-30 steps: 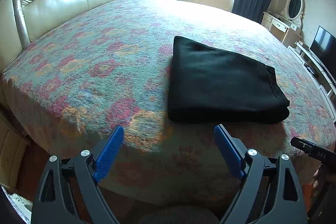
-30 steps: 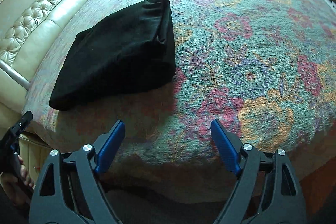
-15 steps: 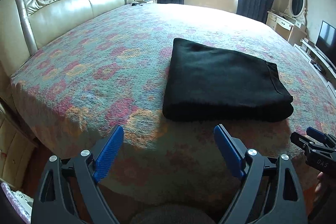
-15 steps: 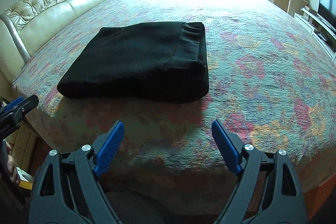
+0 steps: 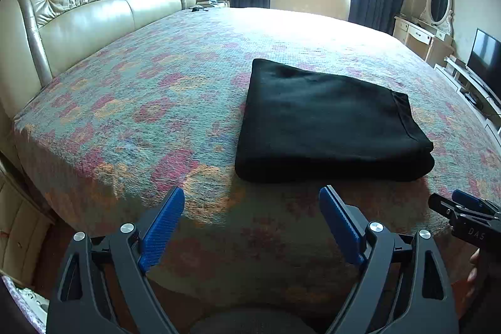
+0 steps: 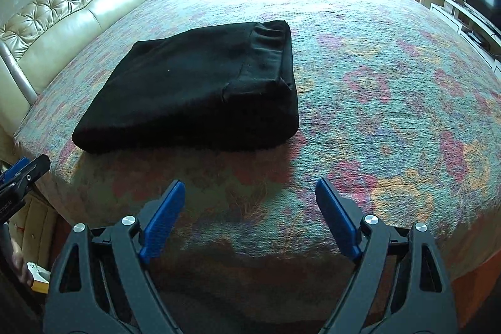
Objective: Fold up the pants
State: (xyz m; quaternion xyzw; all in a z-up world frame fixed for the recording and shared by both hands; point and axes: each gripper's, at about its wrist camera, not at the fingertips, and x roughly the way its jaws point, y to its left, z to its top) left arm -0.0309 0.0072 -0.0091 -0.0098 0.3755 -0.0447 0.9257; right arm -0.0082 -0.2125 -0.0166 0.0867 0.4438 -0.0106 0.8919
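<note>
Both claws, left claw and right claw, gape empty over the floral bedspread before folded black pants.

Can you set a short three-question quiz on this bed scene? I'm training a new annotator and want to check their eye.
1. True or false: the black fabric pants lie folded into a flat rectangle on the floral quilted bedspread.
2. What is held between the blue pads of the left hand-held gripper? A) pants B) nothing C) bedspread
3. Fill in: seen from the right hand-held gripper, the tufted cream leather headboard stands on the pants' ____ side.

Key: 1 true. 2 B; its jaws stand open short of the pants. 3 left.
</note>
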